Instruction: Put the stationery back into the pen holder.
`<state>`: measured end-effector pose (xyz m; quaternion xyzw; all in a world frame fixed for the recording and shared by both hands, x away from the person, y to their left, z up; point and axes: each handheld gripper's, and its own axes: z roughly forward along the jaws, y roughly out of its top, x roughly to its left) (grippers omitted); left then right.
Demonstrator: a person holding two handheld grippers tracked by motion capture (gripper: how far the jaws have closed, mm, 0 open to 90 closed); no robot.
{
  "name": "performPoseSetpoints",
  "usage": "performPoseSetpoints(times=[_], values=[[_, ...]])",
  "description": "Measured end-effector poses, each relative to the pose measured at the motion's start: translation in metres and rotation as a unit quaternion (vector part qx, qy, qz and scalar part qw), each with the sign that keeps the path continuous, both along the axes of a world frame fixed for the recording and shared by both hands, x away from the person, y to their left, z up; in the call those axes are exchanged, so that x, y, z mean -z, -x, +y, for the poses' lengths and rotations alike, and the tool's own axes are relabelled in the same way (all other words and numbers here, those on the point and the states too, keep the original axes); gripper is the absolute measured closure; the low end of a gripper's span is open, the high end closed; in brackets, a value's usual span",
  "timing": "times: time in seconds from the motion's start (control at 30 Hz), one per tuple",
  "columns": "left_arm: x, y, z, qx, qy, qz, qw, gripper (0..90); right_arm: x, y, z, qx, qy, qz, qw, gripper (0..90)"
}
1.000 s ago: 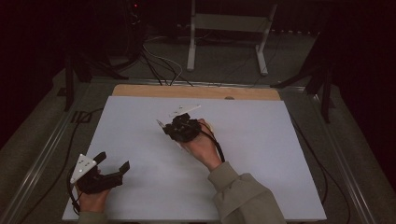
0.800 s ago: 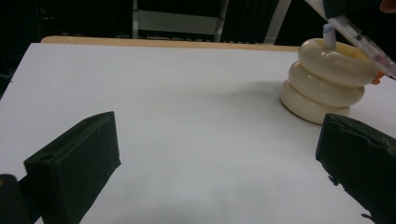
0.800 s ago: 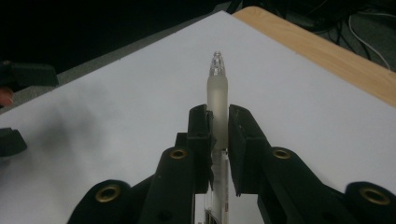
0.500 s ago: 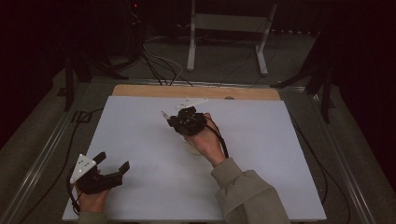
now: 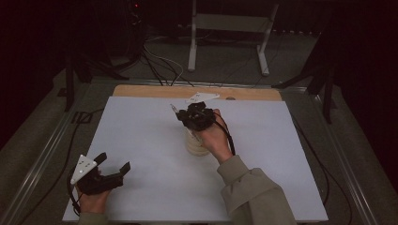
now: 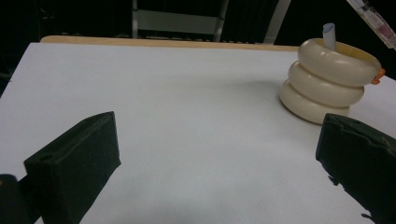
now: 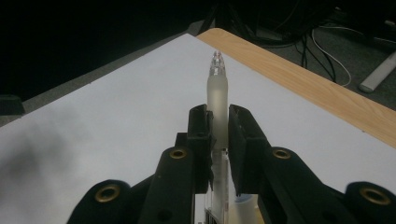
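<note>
While the pen [image 7: 217, 100] sits clamped between the right gripper [image 7: 218, 122] jaws, tip pointing toward the far left corner of the tabletop [image 5: 141, 126], it's held just above the cream holder [image 6: 326, 79], a stack of three rings mid-tabletop, slightly toward the far edge. The holder already has a pale tube standing in it. Risks, as I judge them: the pen body is smooth and the grip is narrow, so it could pivot or slip in the jaws if it catches the holder rim; a sideways push from that could tip or shove the holder. Right gripper: nearly closed, pinching only the pen, and touching nothing else. Left gripper [image 5: 112, 165]: jaws wide apart, nothing between them, resting near the near left corner, well apart from the holder.
</note>
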<state>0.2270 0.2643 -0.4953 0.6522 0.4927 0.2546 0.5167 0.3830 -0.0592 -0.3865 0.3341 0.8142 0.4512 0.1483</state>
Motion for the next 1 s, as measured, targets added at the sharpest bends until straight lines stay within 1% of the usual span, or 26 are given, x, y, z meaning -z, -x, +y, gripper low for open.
performPoseSetpoints(times=[0.1,0.3,0.4,0.57,0.67,1.0], values=[[0.000,0.000,0.000,0.000,0.000,0.000,1.0000,0.1,-0.002,-0.002,-0.003,0.007,-0.003,-0.003,1.0000,80.2],[0.000,0.000,0.000,0.000,0.000,0.000,1.0000,0.2,-0.006,-0.006,-0.010,0.019,0.005,-0.014,0.9997,80.1],[0.000,0.000,0.000,0.000,0.001,0.000,1.0000,0.1,-0.008,-0.008,-0.015,0.027,0.004,-0.016,0.9995,80.0],[0.000,0.000,0.000,0.000,0.000,0.001,1.0000,0.1,-0.006,-0.011,-0.021,0.036,0.004,-0.020,0.9991,79.8],[0.000,0.000,0.000,0.000,0.001,0.000,1.0000,0.2,-0.006,-0.012,-0.025,0.043,0.000,-0.022,0.9988,79.8],[0.000,0.000,0.001,-0.001,0.001,0.000,1.0000,0.1,-0.005,-0.014,-0.032,0.058,-0.004,-0.030,0.9979,79.6]])
